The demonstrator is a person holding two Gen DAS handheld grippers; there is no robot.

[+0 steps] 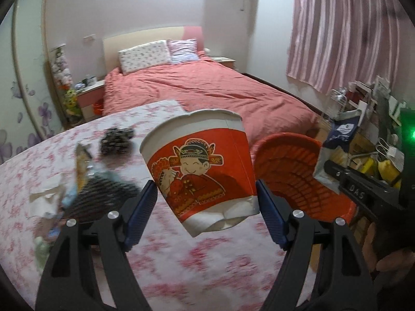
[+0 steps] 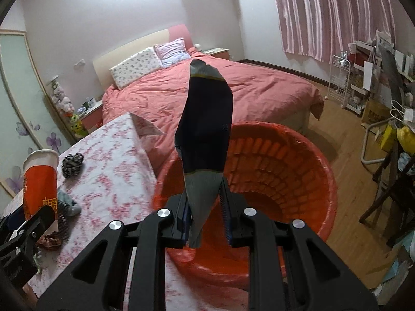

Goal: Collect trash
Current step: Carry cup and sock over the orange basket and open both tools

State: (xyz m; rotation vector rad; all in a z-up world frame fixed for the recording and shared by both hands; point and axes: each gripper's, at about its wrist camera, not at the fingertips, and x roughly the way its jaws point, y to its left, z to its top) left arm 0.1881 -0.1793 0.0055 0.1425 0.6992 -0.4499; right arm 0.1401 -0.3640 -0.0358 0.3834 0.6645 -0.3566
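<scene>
Lying at the far left of the bench (image 1: 31,160), crumpled paper and wrappers (image 1: 52,197) sit blurred beside a piece of black netting (image 1: 103,197), and a small black-and-white patterned wad (image 1: 117,140) rests further back towards the bench's far edge, with bare floral cloth between them. Right of that litter, the left claw (image 1: 206,202) is clenched on a red and white paper cup (image 1: 199,165), its blue pads pressed against the cup's lower sides; the cup is tilted, rim up and away, and its base looks dented. It hangs above the bench surface, near the bench's right edge. Past that edge stands an orange bin (image 2: 306,160) lined with an orange bag, its mouth wide open and its near rim just beside the bench side. From the right wrist view, the right claw (image 2: 205,215) is clamped on a dark snack bag (image 2: 205,129), gripping its grey lower end so the bag stands upright, directly over the near part of the bin's opening. Behind both lies a bed (image 2: 259,90) with a pink cover, close to the bin's far rim. Further right, open wooden floor (image 2: 347,155) runs to a white rack (image 2: 337,83) and cluttered shelves under the striped curtain (image 2: 324,13)
</scene>
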